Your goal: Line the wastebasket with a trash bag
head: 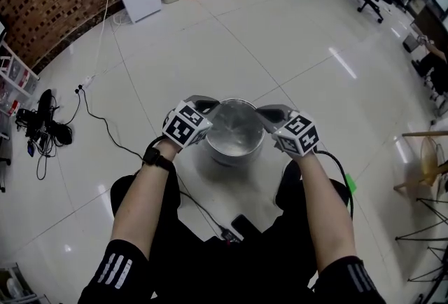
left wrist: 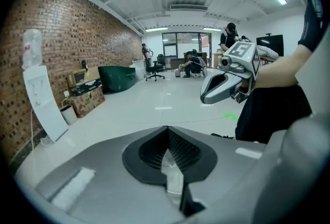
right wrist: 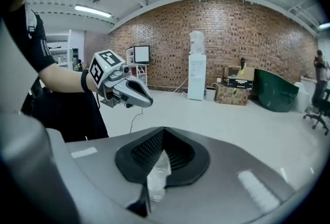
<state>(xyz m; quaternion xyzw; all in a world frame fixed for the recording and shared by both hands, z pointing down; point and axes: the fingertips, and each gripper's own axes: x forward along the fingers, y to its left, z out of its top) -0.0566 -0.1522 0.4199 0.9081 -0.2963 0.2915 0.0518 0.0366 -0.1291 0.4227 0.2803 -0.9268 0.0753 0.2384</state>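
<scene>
Both hand-held grippers pinch the clear trash bag [left wrist: 173, 175] over the metal wastebasket [head: 232, 155].

Head view: the wastebasket stands on the white floor [head: 280, 50] at frame centre, with the left hand-held gripper [head: 212, 103] at its upper left rim and the right hand-held gripper [head: 263, 112] at its upper right rim. Left gripper view: its jaws are together on a strip of clear film at lower centre, and the other gripper shows at upper right. Right gripper view: its jaws are clamped on crumpled film [right wrist: 157, 174] at lower centre.
</scene>
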